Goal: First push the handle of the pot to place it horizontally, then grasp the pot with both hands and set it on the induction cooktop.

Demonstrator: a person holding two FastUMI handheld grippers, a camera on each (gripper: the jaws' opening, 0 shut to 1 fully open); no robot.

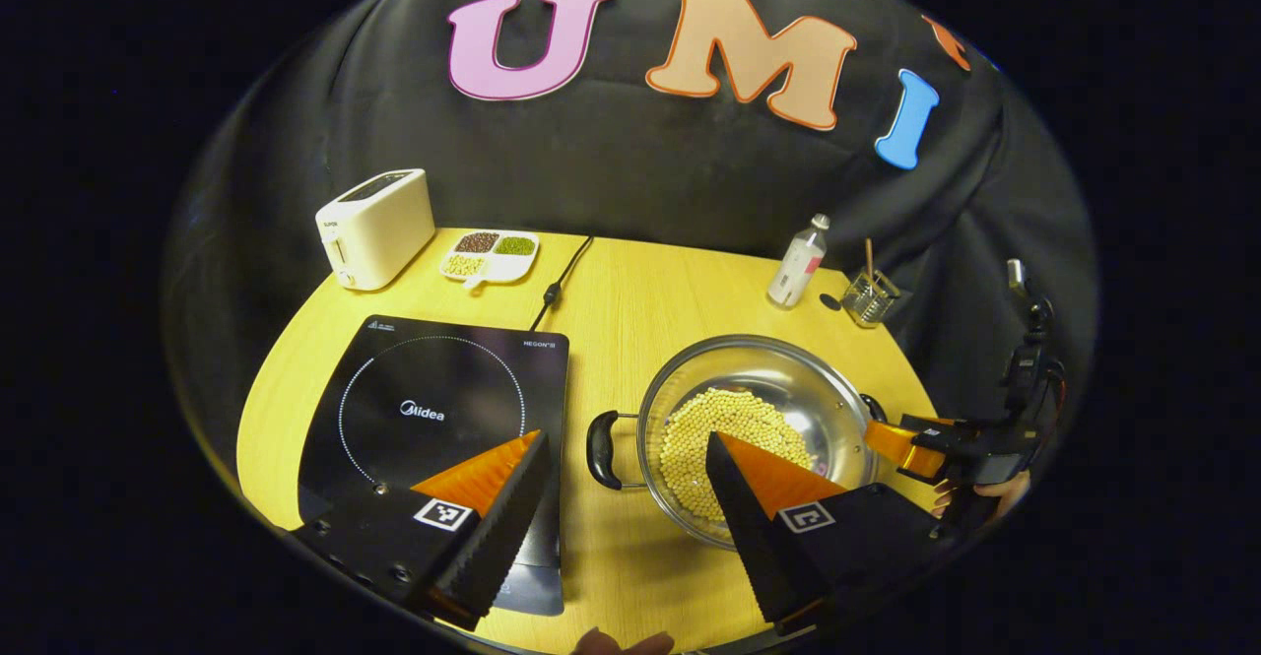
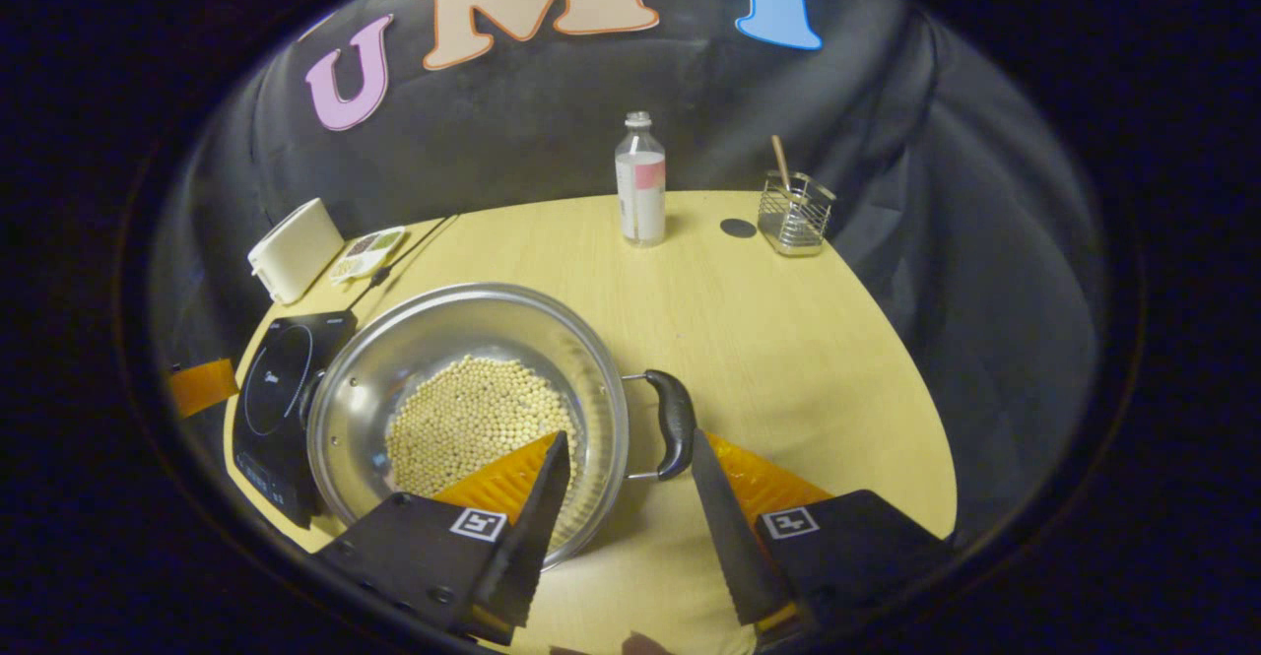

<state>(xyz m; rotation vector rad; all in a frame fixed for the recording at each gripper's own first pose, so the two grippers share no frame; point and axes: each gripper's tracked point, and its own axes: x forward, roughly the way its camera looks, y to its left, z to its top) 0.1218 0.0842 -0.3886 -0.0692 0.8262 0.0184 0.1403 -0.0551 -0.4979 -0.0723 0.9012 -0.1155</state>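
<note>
The pot point(image 1: 754, 433), a shallow steel pan with a layer of pale beans point(image 1: 724, 448) in it, sits on the yellow table point(image 1: 650, 310) just beside the induction cooktop point(image 1: 433, 419), at about three o'clock from it in the left gripper view. Both side handles already lie level, which suggests the pushing step is done and the two-handed grasp is being set up. The left gripper point(image 1: 626, 497) hangs with its fingers wide apart, holding nothing; the near black handle point(image 1: 603, 450) lies in the gap between them, toward twelve o'clock, so the jaws appear lined up to take it. In the right gripper view the right gripper point(image 2: 626, 497) is likewise spread and empty, with the far handle point(image 2: 675, 424) at about one o'clock from its midpoint, close to the tip of one finger; whether they touch I cannot tell. Seen from the left gripper view, the right gripper point(image 1: 901, 443) sits at three o'clock of the pot rim. Taking opposite handles should keep the pot level so the beans stay in. A toaster point(image 1: 374, 227), a divided dish point(image 1: 490, 256), a bottle point(image 2: 640, 182) and a wire holder point(image 2: 793, 202) stand well apart near the back.
</note>
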